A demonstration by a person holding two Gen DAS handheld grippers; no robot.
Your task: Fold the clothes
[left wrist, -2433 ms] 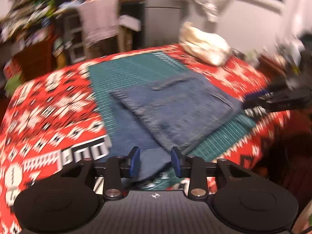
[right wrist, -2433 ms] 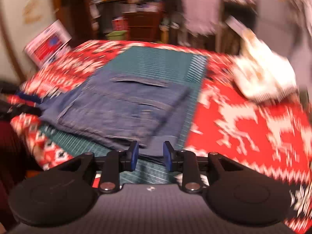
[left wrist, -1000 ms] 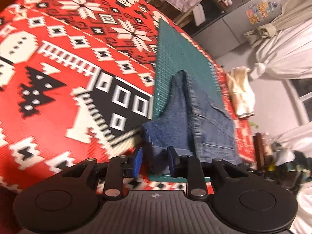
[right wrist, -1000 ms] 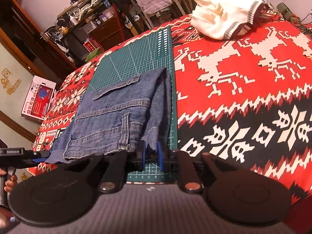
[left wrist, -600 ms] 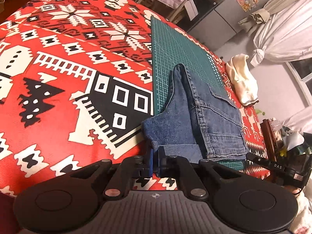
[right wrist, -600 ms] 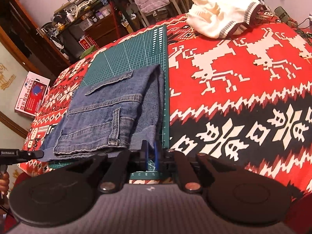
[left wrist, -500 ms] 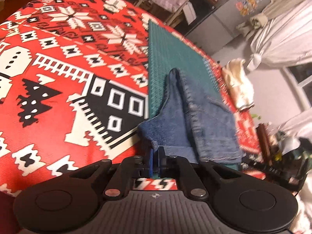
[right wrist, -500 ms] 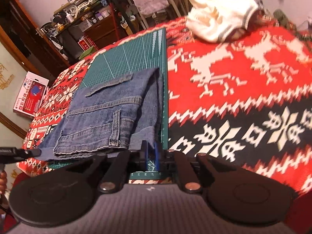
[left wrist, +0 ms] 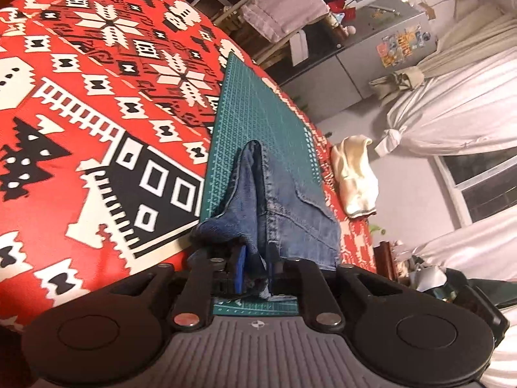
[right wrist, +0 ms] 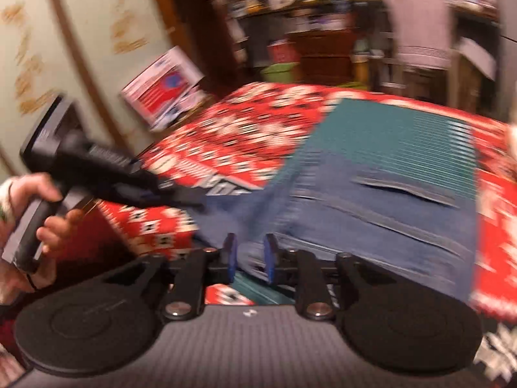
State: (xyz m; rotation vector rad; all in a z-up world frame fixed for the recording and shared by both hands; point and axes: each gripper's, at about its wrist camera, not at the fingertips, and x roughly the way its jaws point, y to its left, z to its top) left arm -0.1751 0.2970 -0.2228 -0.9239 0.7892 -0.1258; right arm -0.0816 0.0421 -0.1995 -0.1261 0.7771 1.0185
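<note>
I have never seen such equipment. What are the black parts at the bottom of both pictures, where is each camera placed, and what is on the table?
Each picture comes from a camera mounted on a hand-held gripper, looking forward along its two blue-padded fingers. No robot: a person holds one tool in each hand. The left gripper is shut on a bunched edge of the folded jeans. The right gripper has denim between its fingers, but blur hides whether it is clamped. In the right view, the person's hand holds the left tool. The jeans lie on a green cutting mat over a red patterned tablecloth. A cream garment lies further away.
</note>
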